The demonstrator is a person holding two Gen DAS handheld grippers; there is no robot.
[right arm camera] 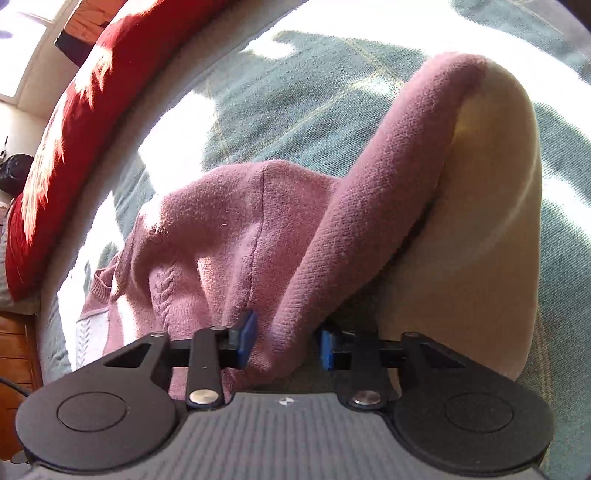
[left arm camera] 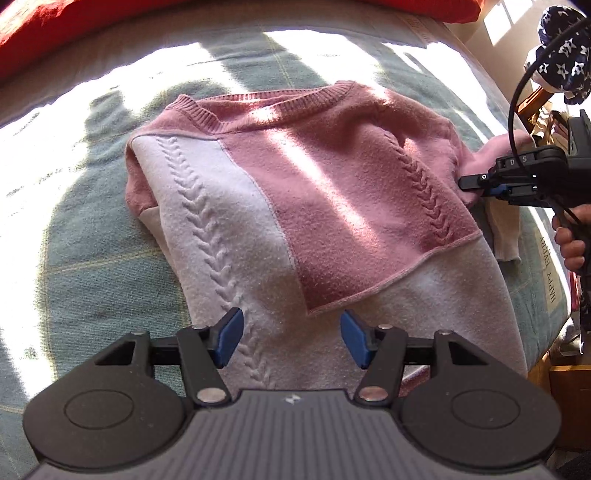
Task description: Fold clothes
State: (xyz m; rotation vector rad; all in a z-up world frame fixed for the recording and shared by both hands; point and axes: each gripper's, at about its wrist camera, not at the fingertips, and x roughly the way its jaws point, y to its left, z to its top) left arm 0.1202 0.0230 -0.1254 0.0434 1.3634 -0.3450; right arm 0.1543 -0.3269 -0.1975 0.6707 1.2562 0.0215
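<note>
A pink and white knit sweater lies flat on the teal blanket, neckline at the far side, its left sleeve folded in. My left gripper hovers open over the white lower part, with nothing between its blue pads. At the sweater's right edge my right gripper is shut on the pink sleeve. In the right wrist view the sleeve rises as a pink and cream fold from between the pads of the right gripper, which pinch its pink part.
A red pillow lies along the bed's far side, also in the right wrist view. The bed's edge runs down the right, with wooden furniture beyond. A navy star-patterned cloth hangs top right. A hand holds the right gripper.
</note>
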